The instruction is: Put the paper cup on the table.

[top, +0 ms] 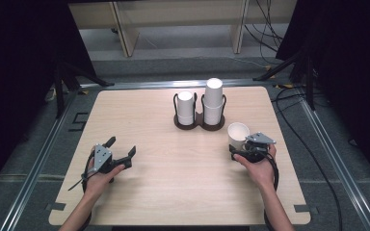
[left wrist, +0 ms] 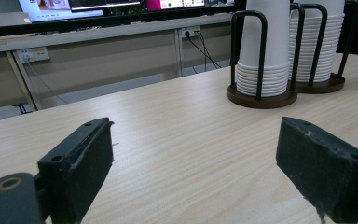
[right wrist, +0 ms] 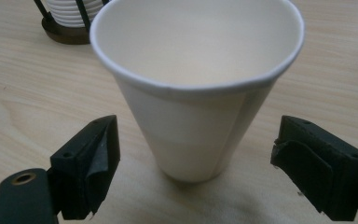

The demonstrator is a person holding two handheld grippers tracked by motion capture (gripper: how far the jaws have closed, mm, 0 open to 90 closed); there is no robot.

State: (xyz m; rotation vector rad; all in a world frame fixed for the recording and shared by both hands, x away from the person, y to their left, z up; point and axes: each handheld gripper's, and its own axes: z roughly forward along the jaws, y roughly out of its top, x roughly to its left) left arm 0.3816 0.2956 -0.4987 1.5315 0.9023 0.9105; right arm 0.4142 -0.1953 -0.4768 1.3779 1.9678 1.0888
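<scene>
One paper cup (top: 238, 135) stands upright on the bench (top: 173, 187), mouth up, toward the right side and just in front of the holder (top: 199, 124). The right claw (top: 236, 150) sits right behind it on the person's side. In the right claw view the cup (right wrist: 193, 93) stands between the two jaws, which are spread wide with a clear gap on either side, so the pads do not touch it and nothing is gripped. The cup's base rests on the wood, and its inside looks bare.

The left claw (top: 123, 151) rests low over the bench at the left front, well apart from the cup. Its jaws are spread too, and in the left claw view only bare wood lies between them.

The holder is a dark double base with black wire loops, placed at the far middle of the bench. It carries two stacks of upside-down white cups: a shorter stack (top: 185, 108) on the left and a taller stack (top: 213, 100) on the right. Both stacks stand upright within their loops.
</scene>
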